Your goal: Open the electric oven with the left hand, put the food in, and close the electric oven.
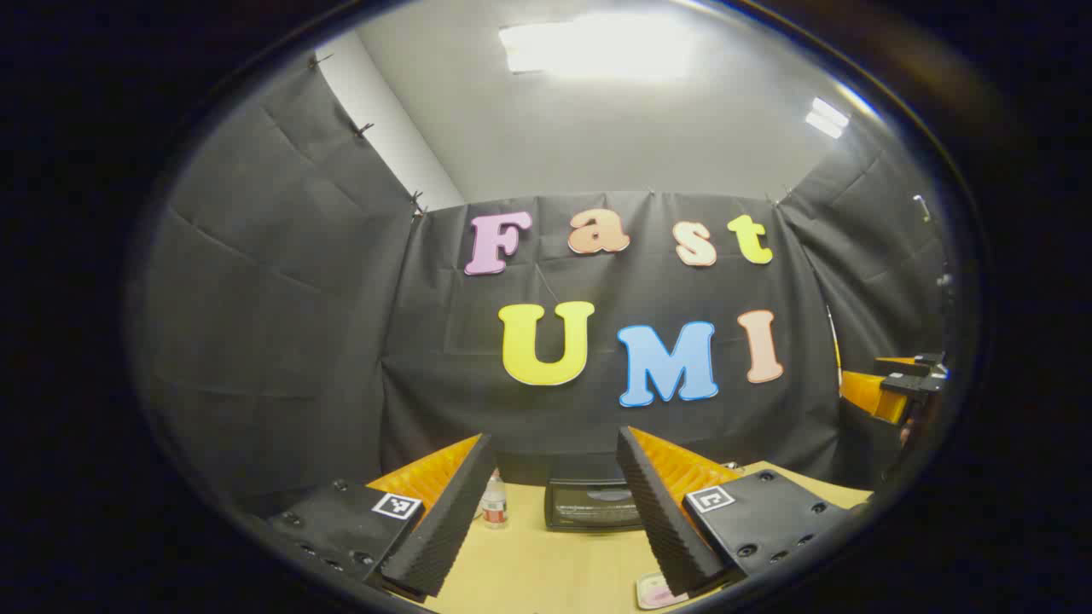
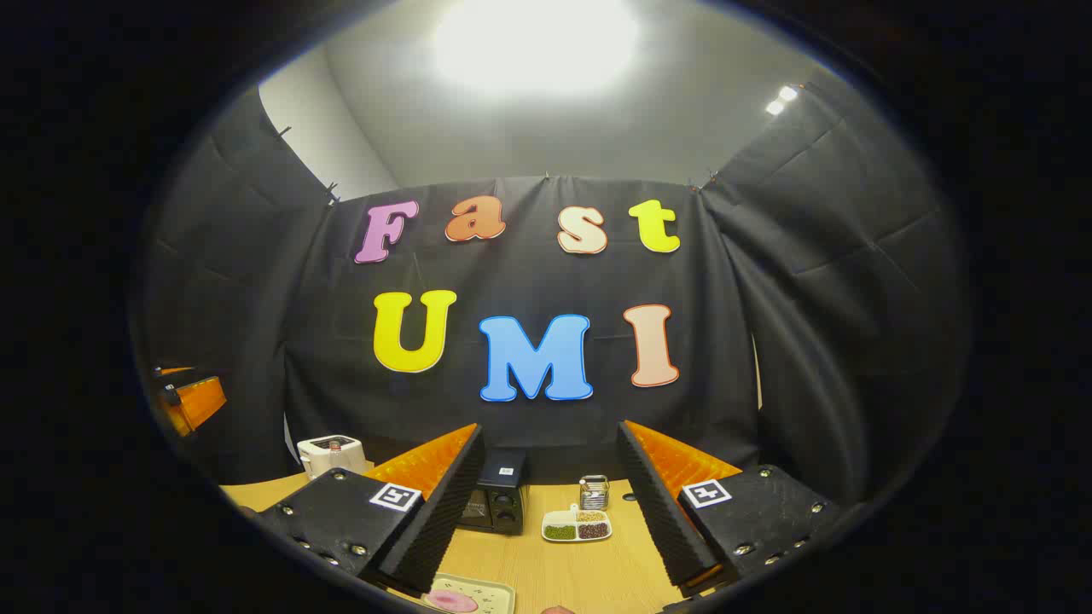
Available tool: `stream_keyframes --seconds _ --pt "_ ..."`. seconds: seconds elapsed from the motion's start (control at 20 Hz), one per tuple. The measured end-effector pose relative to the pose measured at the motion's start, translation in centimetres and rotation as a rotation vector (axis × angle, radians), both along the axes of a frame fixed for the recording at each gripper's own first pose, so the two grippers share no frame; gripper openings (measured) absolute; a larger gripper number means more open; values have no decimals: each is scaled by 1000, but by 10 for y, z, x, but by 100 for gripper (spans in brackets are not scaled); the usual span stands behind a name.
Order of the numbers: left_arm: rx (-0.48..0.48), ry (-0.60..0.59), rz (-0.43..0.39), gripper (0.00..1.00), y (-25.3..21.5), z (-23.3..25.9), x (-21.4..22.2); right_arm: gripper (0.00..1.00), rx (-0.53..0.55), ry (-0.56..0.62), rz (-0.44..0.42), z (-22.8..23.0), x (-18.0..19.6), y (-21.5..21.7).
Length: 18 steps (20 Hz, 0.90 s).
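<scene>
The black electric oven [image 1: 593, 503] stands at the far side of the wooden table, its door shut, framed between the fingers of my left gripper [image 1: 554, 448], which is open and holds nothing. In the right gripper view the oven [image 2: 502, 496] is partly hidden behind one finger. My right gripper [image 2: 550, 437] is also open and empty. A pale plate [image 2: 490, 590] with pink food [image 2: 450, 601] lies just below it at the near table edge; the same plate [image 1: 653, 590] sits low under the left gripper's right-hand finger. Both grippers hover above the table, well short of the oven.
A small bottle [image 1: 494, 505] stands left of the oven. A white divided tray [image 2: 577, 524] of grains and a small jar [image 2: 594, 490] sit to the oven's right, and a white appliance [image 2: 331, 454] stands far left. The other gripper [image 1: 896, 388] shows at the right edge.
</scene>
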<state>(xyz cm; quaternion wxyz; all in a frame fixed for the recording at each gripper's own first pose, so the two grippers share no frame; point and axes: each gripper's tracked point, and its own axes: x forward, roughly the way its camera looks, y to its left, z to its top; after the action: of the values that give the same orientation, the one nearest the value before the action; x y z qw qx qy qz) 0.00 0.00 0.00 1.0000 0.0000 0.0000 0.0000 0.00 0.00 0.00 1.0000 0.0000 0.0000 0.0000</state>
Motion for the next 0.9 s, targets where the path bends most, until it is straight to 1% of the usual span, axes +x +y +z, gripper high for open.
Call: stream_keyframes --seconds 0.05,0.2,0.3,0.45,0.5,0.55,0.6,0.8,0.85,0.9 --pt "-2 -3 -10 97 -5 1 2 95 -12 -8 -5 0 -2 -4" --pt "22 -3 -27 98 -18 -2 5 96 -39 -12 -8 0 -9 -12" --pt "22 5 -37 100 -27 -5 8 96 -44 -10 -12 -1 -11 -19" --pt "7 19 -43 100 -37 -11 13 96 -44 0 -17 -4 -10 -20" --pt "6 25 -44 97 -41 -14 14 96 -42 5 -17 -6 -11 -22" --pt "9 27 -46 100 -45 -15 16 95 -41 8 -16 -9 -9 -26" --pt "14 29 -44 100 -49 -16 18 95 -44 8 -13 -11 -8 -30" --pt "34 28 -36 100 -63 -16 27 96 -50 5 20 -13 -6 -38" --pt "39 28 -31 97 -66 -16 30 96 -43 8 36 -16 -4 -38" --pt "44 25 -30 100 -69 -17 34 96 -33 6 57 -17 -3 -36"
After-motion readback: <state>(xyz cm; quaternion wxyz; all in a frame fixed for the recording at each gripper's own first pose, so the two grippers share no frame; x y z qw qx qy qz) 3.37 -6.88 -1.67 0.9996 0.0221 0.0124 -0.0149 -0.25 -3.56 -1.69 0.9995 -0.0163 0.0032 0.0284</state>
